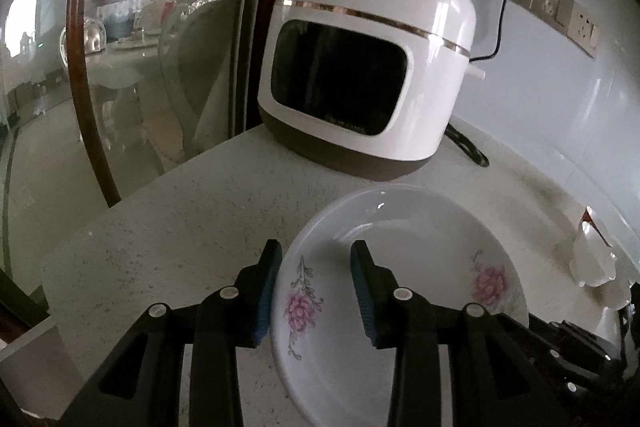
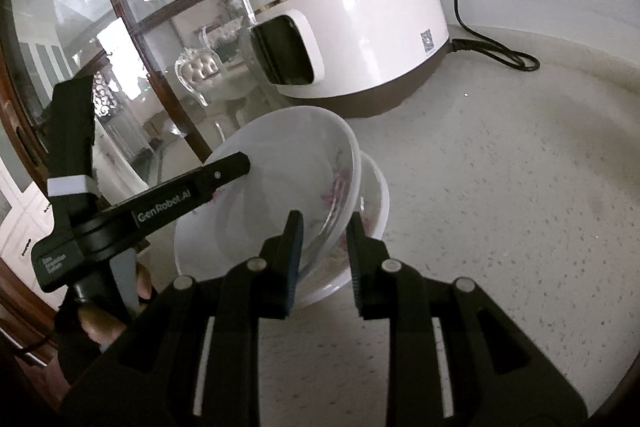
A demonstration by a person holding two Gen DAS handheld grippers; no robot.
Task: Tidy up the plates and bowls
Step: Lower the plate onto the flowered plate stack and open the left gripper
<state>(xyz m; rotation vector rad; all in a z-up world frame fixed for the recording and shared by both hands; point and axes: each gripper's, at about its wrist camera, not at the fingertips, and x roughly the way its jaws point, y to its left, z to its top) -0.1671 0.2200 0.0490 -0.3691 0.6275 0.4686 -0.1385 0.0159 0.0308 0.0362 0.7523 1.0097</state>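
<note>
Left gripper (image 1: 316,291): jaws narrow, straddling rim of flowered plate (image 1: 420,267), frame bottom; grip uncertain.
Right gripper (image 2: 324,259): jaws narrow, rim between pads.
Progress: plate tilted over white bowl (image 2: 376,195); stacking unfinished.

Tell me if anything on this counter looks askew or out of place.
Yes: the upper white floral dish sits tilted, leaning in the white floral dish beneath it rather than nested flat. The left hand-held gripper straddles its raised rim. No spill or crack is visible.
</note>
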